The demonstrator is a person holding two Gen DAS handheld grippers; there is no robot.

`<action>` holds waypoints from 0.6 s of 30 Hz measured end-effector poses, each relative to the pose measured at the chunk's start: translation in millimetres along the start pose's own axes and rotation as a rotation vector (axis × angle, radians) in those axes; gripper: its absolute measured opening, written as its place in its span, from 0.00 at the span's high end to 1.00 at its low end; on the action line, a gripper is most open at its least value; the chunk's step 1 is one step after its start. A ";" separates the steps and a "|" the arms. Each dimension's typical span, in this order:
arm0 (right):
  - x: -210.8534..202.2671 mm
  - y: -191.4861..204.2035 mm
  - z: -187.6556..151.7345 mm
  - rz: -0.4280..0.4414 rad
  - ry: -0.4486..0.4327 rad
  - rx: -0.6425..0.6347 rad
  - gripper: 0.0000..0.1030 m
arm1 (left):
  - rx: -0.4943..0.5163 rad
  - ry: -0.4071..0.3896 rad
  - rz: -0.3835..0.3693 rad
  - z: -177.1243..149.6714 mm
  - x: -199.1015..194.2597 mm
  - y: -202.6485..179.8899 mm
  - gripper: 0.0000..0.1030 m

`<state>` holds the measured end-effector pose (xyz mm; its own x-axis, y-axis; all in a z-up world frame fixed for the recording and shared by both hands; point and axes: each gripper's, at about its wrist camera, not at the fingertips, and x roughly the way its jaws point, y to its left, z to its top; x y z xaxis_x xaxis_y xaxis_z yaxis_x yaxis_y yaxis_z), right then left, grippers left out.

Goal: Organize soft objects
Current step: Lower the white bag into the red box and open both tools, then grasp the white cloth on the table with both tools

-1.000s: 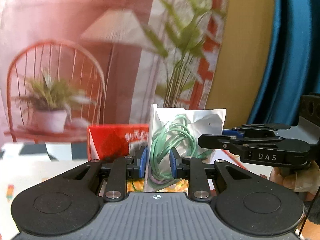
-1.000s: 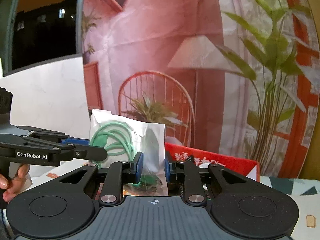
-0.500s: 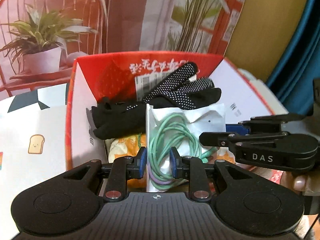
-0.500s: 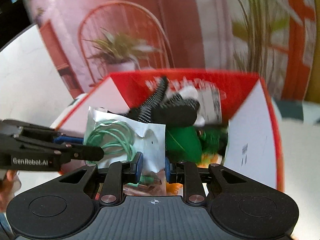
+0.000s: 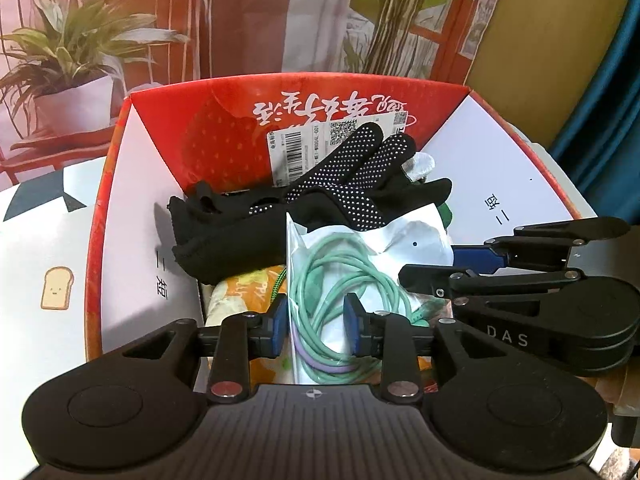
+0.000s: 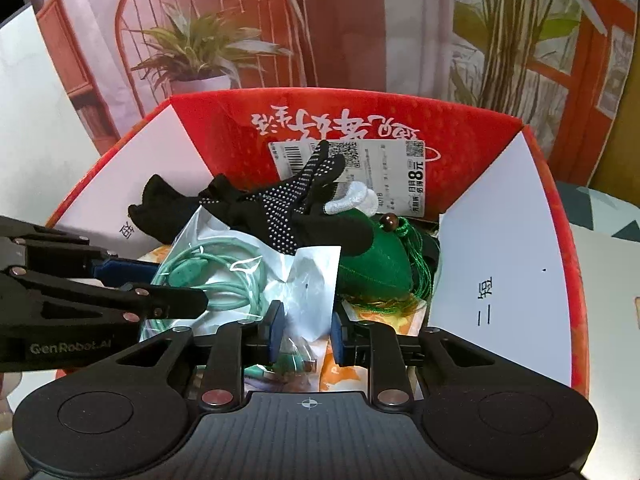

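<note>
A clear plastic bag with a coiled green cable point(image 5: 340, 280) point(image 6: 240, 276) hangs over the open red and white box point(image 5: 132, 208) point(image 6: 496, 280). My left gripper point(image 5: 316, 320) is shut on the bag's left part, and my right gripper point(image 6: 306, 328) is shut on its right corner. Inside the box lie black dotted gloves point(image 5: 320, 200) point(image 6: 280, 208), a green plush item point(image 6: 376, 264) and an orange patterned soft item point(image 5: 240, 292).
The box stands on a white table cover with a toast picture point(image 5: 56, 292). Behind it hangs a backdrop printed with a potted plant point(image 5: 76, 64) and a chair. A blue curtain point(image 5: 612, 80) is at the far right.
Both grippers tilted down and carried the cable bag from in front of the backdrop to low over the box's inside. Their fingers now stand a little wider around the bag.
</note>
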<state>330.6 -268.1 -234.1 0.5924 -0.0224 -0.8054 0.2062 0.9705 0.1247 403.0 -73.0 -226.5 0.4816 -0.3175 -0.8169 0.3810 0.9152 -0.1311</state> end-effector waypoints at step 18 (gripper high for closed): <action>-56.6 -19.9 -13.3 -0.017 -0.199 0.066 0.47 | 0.058 -0.258 0.102 -22.8 -87.8 -7.4 0.26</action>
<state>282.6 -283.0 -198.8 0.7290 -0.0915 -0.6784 0.2637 0.9521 0.1549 339.8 -46.2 -166.7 0.7021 -0.2836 -0.6532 0.3613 0.9323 -0.0165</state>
